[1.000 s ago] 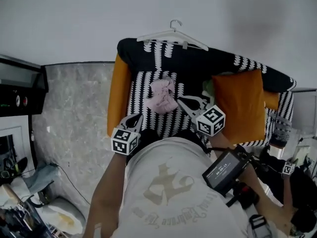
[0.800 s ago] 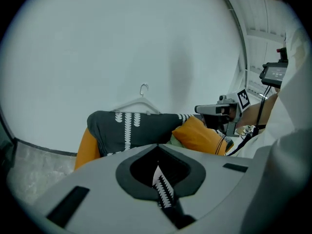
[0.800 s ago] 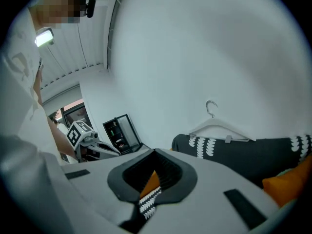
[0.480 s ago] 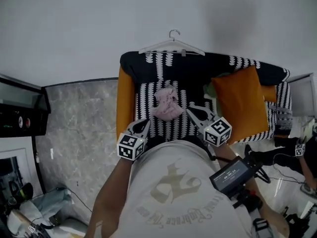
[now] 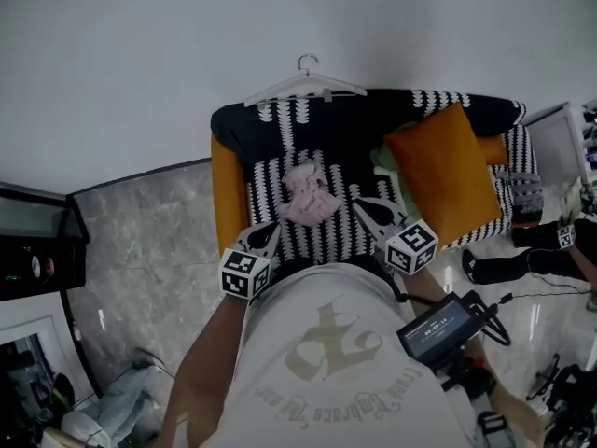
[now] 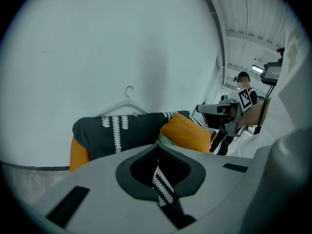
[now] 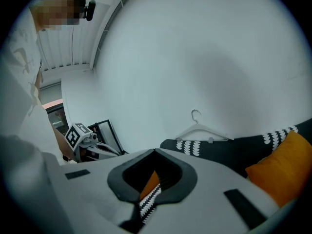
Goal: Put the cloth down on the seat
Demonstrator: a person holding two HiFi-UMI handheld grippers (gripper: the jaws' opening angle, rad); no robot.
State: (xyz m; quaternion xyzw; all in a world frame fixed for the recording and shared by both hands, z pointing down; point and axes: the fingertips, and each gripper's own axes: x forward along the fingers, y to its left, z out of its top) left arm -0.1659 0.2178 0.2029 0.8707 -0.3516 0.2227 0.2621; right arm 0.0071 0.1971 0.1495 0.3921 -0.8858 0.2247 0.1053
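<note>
A crumpled pink cloth (image 5: 308, 194) lies on the black-and-white patterned seat (image 5: 326, 236) of an armchair with orange sides. Nothing touches it. My left gripper (image 5: 271, 231) hovers over the seat's front left, a little short of the cloth, jaws shut and empty. My right gripper (image 5: 360, 206) sits just right of the cloth, also shut and empty. In the left gripper view the closed jaws (image 6: 157, 147) point at the dark backrest (image 6: 122, 130). From the right gripper (image 7: 155, 151) I look over the backrest (image 7: 219, 147); the cloth is hidden in both gripper views.
A white hanger (image 5: 303, 84) rests on top of the backrest. An orange cushion (image 5: 448, 171) leans at the seat's right, with a green cloth (image 5: 384, 161) tucked behind it. Marble floor (image 5: 149, 222) lies left; a black cabinet (image 5: 28, 241) stands further left. Another person's gear (image 5: 560, 236) is at right.
The head view has swung, so the armchair sits a little differently in frame. Both grippers stay shut near my body, and the pink cloth lies in the same spot on the seat.
</note>
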